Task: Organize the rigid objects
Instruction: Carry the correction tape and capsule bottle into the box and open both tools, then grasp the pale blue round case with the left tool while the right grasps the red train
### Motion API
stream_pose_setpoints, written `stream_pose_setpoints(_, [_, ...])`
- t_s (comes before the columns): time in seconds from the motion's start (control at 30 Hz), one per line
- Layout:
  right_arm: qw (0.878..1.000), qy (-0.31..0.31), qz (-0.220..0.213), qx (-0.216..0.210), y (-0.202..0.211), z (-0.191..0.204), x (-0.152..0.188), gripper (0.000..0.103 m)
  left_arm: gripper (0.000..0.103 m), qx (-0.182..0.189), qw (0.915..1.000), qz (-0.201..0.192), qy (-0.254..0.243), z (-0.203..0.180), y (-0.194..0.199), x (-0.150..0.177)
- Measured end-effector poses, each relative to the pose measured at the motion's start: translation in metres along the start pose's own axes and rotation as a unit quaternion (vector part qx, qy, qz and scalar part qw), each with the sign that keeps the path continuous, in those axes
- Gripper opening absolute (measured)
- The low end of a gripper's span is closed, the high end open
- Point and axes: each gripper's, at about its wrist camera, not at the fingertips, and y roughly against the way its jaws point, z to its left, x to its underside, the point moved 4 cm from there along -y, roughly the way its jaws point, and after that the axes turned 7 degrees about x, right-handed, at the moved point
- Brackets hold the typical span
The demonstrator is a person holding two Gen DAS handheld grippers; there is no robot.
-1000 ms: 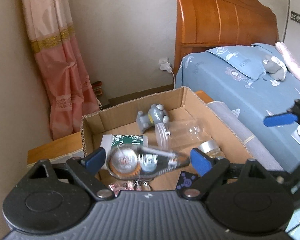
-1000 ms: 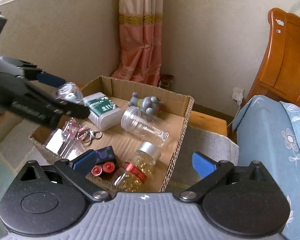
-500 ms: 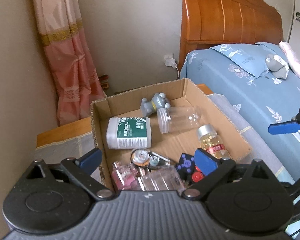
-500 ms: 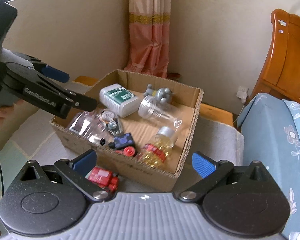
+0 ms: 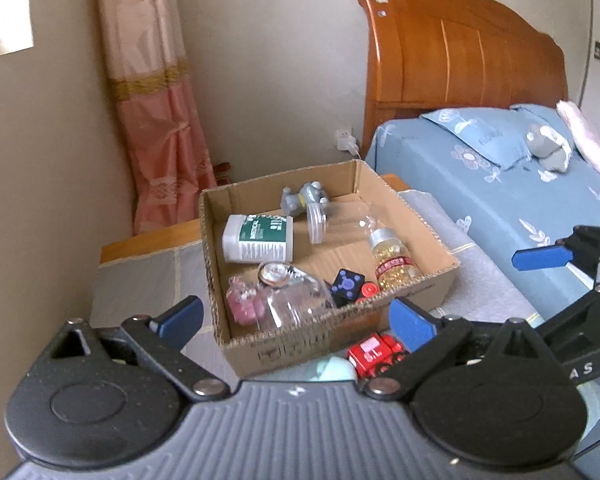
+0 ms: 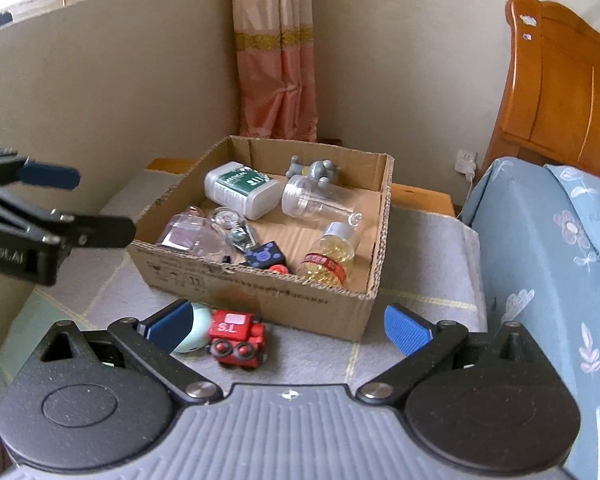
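- The cardboard box (image 6: 268, 292) sits at mid-frame in the right wrist view on a grey quilted cover (image 6: 420, 240). It looks like the collecting place, since most of the small things already lie inside it.
- The white and green tub (image 6: 242, 188) lies on its side at the box's upper left, its label reading "MEDICAL".
- The clear jar (image 6: 316, 202) lies tipped beside it, and the capsule bottle (image 6: 332, 256) with a red band lies lower right. That band's writing is too small to read.
- The red toy train (image 6: 238, 338), marked "S.L", stands outside the box, just below its front wall, so it is probably next.
- The left gripper (image 5: 296, 320) has its jaws wide and empty.
- The right gripper (image 6: 288, 326) is also wide, holding nothing, with the train between its fingers but apart from them.
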Motion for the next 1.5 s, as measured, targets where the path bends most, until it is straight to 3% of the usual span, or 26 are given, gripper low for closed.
stream_pose_setpoints(0.13, [1.0, -0.022, 0.002, 0.006, 0.005, 0.0, 0.012, 0.103, 0.102, -0.005, 0.9997, -0.017, 0.016, -0.004, 0.017, 0.015])
stream_pose_setpoints(0.43, [0.999, -0.045, 0.014, 0.004, -0.02, 0.012, 0.042, 0.103, 0.102, -0.066, 0.9968, -0.035, 0.027, -0.001, 0.017, 0.05])
stream_pose_setpoints(0.73, [0.997, -0.068, 0.024, 0.006, -0.071, 0.036, 0.046, 0.103, 0.102, -0.098, 0.9928, -0.021, 0.066, 0.028, 0.0, 0.075])
stream_pose_setpoints(0.87, [0.997, -0.065, 0.032, 0.027, -0.094, 0.044, 0.045, 0.103, 0.102, -0.102, 0.9921, -0.011, 0.072, 0.036, -0.01, 0.083])
stream_pose_setpoints(1.13, [0.995, -0.073, 0.05, 0.056, -0.113, 0.031, 0.056, 0.103, 0.102, -0.085, 0.9938, 0.011, 0.07, 0.04, -0.03, 0.089])
stream_pose_setpoints(1.3, [0.992, -0.052, 0.056, 0.098, -0.113, 0.014, 0.067, 0.103, 0.102, -0.058, 0.997, 0.022, 0.047, 0.029, -0.047, 0.086])
stream_pose_setpoints(1.5, [0.995, -0.031, 0.059, 0.076, -0.108, -0.002, 0.072, 0.103, 0.102, -0.005, 0.9989, 0.046, -0.004, 0.013, -0.073, 0.089])
